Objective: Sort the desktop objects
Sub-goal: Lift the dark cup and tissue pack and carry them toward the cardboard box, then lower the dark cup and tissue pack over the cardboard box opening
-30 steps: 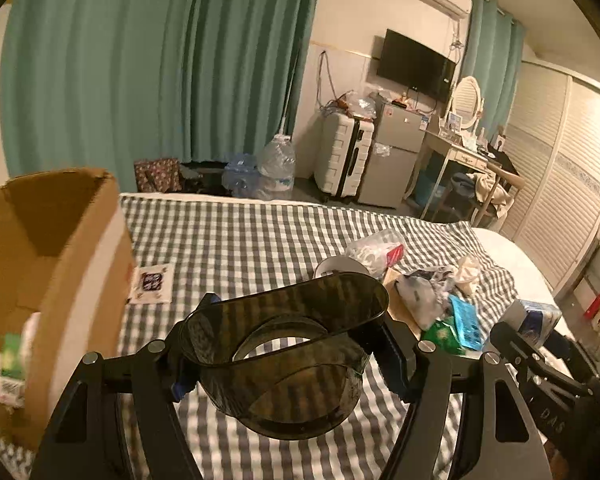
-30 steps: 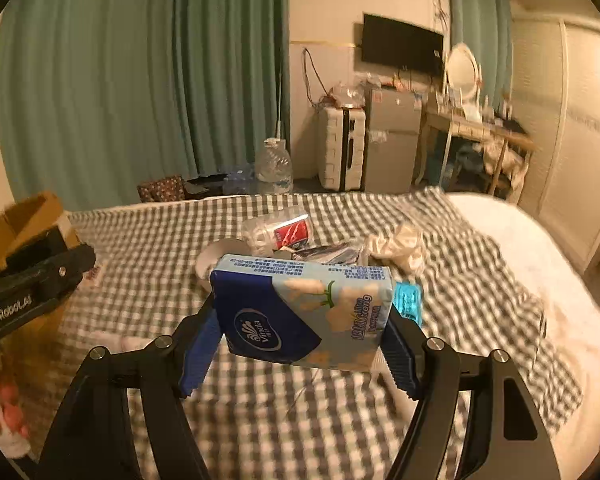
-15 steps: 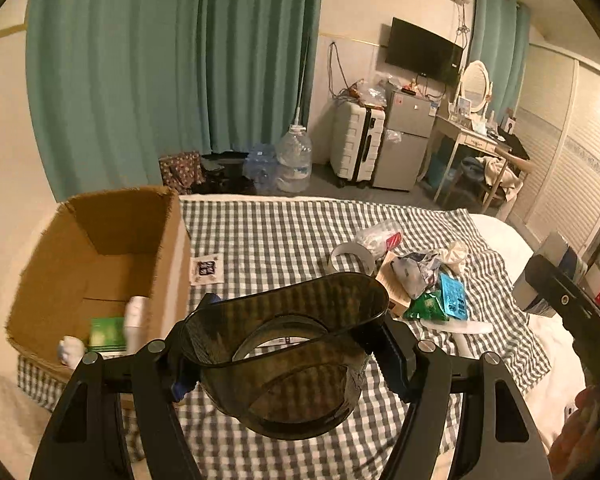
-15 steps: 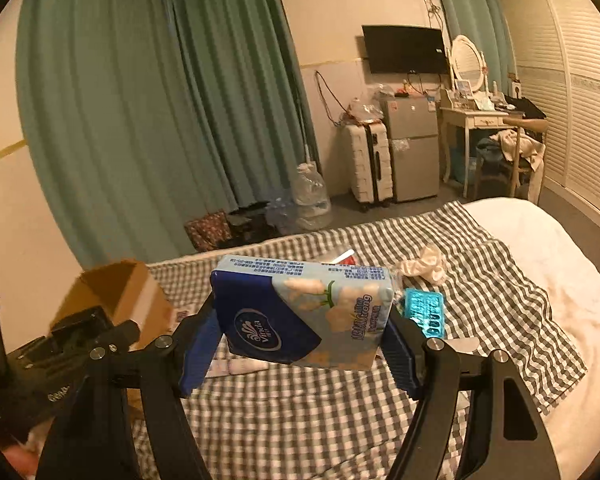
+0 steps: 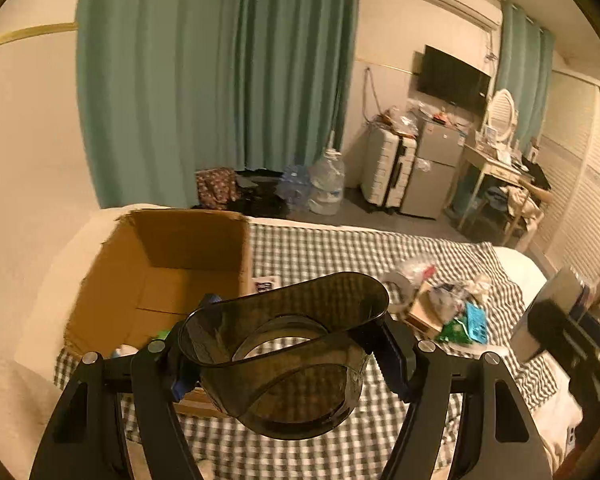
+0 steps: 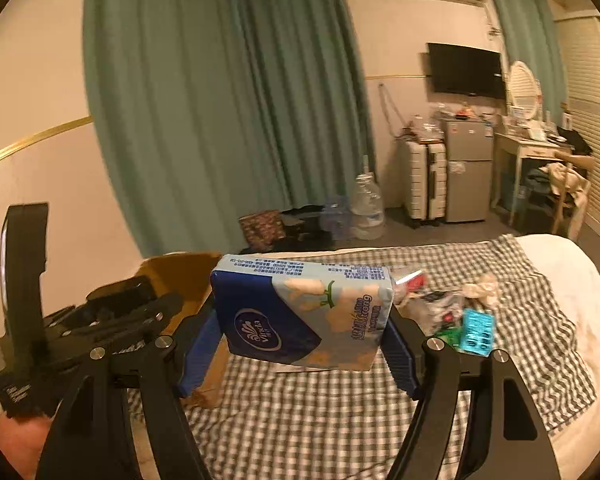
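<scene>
- Bed (image 5: 512, 264): covered by a checked cloth (image 6: 340, 412), carrying all loose items.
- Box (image 5: 172, 264): open cardboard, at the cloth's left edge; a few small items lie inside.
- Left tool (image 5: 288, 356): blue pads pressed on a dark translucent jug (image 5: 284, 360), held above the cloth just right of the box, mouth facing the camera.
- Right tool (image 6: 300, 336): jaws wide, clamped on a blue tissue pack (image 6: 300, 312), raised over the cloth beside the box.
- Clutter (image 5: 448, 308): wrappers, a teal blister pack (image 6: 476, 330) and a tape roll (image 5: 400, 284), grouped on the cloth's right half.
</scene>
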`<state>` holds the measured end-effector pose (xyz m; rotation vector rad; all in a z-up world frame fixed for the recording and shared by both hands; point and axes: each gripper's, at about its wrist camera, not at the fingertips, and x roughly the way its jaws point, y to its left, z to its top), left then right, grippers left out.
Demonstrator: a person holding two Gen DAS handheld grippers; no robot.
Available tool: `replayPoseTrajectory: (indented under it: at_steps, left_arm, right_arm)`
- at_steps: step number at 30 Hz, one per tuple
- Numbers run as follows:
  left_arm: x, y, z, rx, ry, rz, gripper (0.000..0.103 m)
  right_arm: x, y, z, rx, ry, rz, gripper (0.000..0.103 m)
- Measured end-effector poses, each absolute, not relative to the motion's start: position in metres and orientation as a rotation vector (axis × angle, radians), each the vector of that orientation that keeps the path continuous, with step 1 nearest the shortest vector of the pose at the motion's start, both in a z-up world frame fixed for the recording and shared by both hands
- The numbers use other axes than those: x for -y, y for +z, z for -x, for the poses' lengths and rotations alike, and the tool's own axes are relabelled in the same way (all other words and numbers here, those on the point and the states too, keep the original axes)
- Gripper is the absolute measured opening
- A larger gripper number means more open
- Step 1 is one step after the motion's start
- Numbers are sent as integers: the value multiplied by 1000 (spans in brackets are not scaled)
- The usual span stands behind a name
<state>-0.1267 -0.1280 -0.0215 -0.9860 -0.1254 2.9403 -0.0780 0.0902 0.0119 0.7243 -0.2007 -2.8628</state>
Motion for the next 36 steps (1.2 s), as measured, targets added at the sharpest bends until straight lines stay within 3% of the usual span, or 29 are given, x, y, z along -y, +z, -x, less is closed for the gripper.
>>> replayPoseTrajectory:
  at_steps: [21, 36]
  left_arm:
    - [267, -78, 151, 237, 3086, 1140, 74]
    - [294, -132, 174, 218, 3026, 1255, 74]
  right_arm:
    - [49, -41, 134, 43, -2613, -873, 72]
    - [108, -86, 200, 21, -2525, -997, 72]
